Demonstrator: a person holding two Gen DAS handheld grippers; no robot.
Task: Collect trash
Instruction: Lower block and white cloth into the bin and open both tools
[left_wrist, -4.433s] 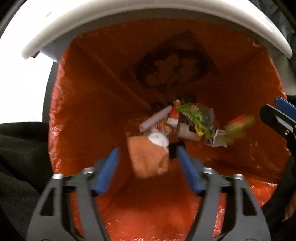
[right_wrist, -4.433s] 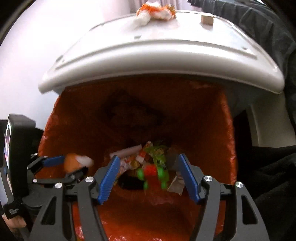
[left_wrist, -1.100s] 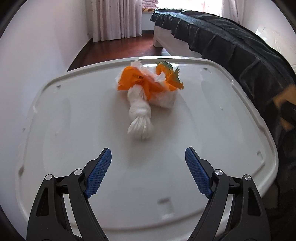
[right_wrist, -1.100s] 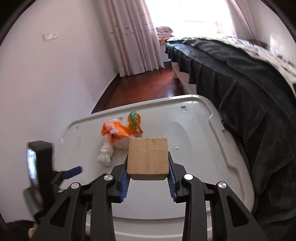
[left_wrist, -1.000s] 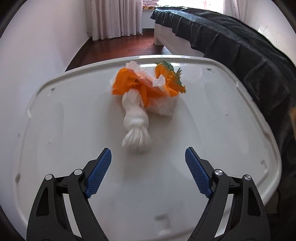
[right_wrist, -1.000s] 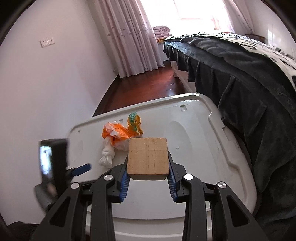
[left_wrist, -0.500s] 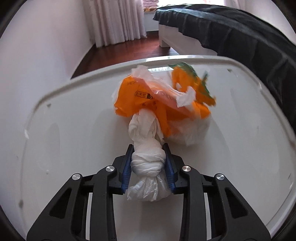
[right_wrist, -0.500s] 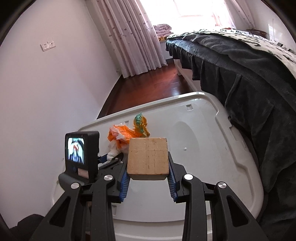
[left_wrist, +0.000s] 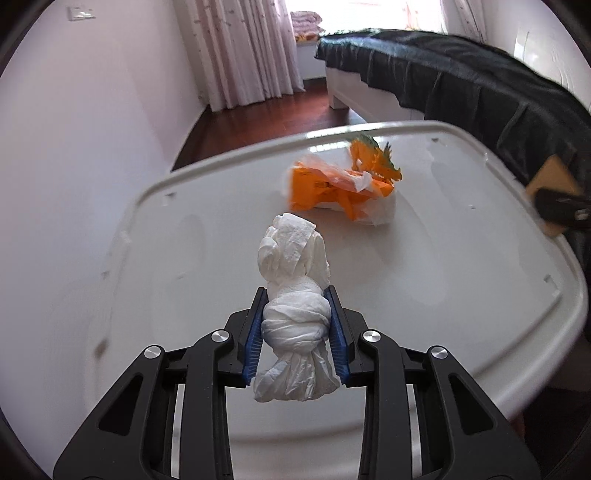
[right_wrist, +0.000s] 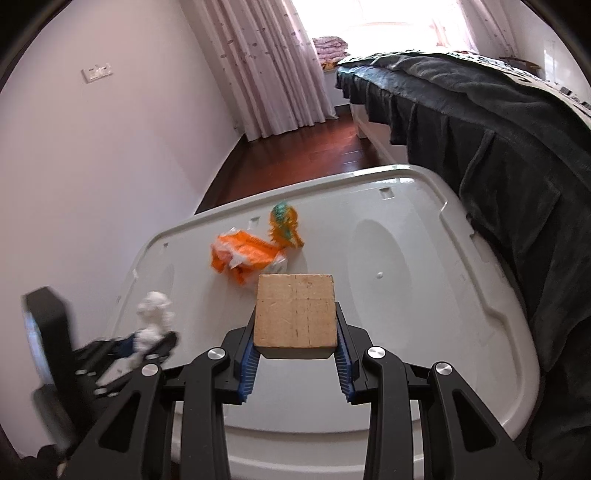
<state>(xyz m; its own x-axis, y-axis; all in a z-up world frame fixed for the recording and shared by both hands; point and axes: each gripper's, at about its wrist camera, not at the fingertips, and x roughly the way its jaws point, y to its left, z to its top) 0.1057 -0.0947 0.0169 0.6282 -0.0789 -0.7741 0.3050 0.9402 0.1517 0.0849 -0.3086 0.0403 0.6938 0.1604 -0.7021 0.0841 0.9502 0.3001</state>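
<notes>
The left gripper (left_wrist: 295, 328) had its jaws closed on a knotted wad of white tissue (left_wrist: 293, 314), pinched at the knot and held just above the white bin lid (left_wrist: 184, 258), its upper end standing up past the blue pads. The right gripper (right_wrist: 295, 343) had its jaws closed on a wooden block (right_wrist: 295, 310), also held above the lid. Farther out on the lid lay a crumpled orange and white wrapper (left_wrist: 332, 188), well apart from the tissue, with an orange and green toy dinosaur (left_wrist: 375, 158) touching its far side. Beyond the lid were a dark wood floor (right_wrist: 295, 155), pale curtains (right_wrist: 273, 66) and, to the right, a bed (right_wrist: 480, 110) under a dark cover.
</notes>
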